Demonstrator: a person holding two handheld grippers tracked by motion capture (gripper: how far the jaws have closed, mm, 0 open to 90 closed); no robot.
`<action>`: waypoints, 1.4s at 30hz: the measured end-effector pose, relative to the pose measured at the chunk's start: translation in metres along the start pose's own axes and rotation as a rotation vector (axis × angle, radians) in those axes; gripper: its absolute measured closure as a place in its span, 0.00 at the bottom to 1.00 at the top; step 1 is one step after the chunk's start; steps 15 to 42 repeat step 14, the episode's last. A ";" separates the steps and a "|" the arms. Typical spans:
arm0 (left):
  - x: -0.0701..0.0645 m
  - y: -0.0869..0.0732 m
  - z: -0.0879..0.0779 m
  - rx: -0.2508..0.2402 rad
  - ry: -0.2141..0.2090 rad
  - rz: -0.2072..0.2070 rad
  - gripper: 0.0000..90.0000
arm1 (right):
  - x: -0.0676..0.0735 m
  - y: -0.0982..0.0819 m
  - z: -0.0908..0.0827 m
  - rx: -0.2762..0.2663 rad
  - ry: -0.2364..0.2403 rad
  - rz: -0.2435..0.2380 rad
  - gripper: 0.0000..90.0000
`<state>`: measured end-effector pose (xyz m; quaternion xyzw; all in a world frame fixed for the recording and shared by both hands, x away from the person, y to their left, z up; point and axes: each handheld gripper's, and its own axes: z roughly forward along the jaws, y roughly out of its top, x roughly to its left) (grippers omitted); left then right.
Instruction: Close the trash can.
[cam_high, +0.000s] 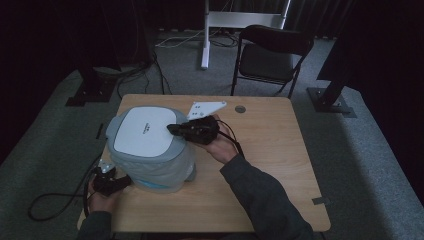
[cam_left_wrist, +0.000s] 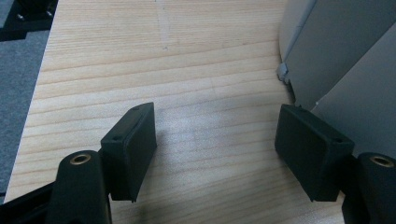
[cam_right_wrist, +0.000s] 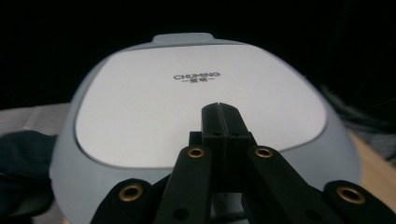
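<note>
- Sitting on the left part of the wooden table (cam_high: 260, 150): a grey rice cooker (cam_high: 150, 150) with a white lid panel (cam_right_wrist: 196, 102), lid down, a small dark logo printed near the middle of that panel.
- Hovering over the cooker's right edge: the right gripper (cam_high: 172, 130), jaws pressed together with nothing between them, tips pointing across the white panel toward the logo; whether the tips are touching the lid cannot be told.
- Reaching in from the lower right: a dark-sleeved forearm (cam_high: 260, 195), carrying that gripper, its grey three-cornered plate (cam_high: 205, 108) lying above the hand.
- Resting low at the cooker's front left corner: the left gripper (cam_high: 107, 181), jaws standing wide apart over bare wood, gripping nothing, the cooker's grey wall (cam_left_wrist: 336, 51) rising just beside the right-hand jaw.
- Trailing off the table's left edge onto the carpet: a black cable (cam_high: 50, 202).
- Standing beyond the far edge of the table: a black folding chair (cam_high: 270, 57).
</note>
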<state>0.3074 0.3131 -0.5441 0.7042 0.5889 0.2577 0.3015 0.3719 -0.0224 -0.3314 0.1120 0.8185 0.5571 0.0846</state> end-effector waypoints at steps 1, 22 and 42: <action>0.000 0.000 0.000 0.000 0.000 0.000 0.33 | 0.001 0.000 -0.001 0.000 -0.014 -0.010 1.00; 0.000 0.000 0.000 0.000 0.000 0.000 0.33 | -0.018 -0.008 -0.032 -0.024 -0.117 0.023 1.00; 0.000 0.000 0.000 0.000 0.000 0.000 0.33 | -0.018 -0.008 -0.032 -0.024 -0.117 0.023 1.00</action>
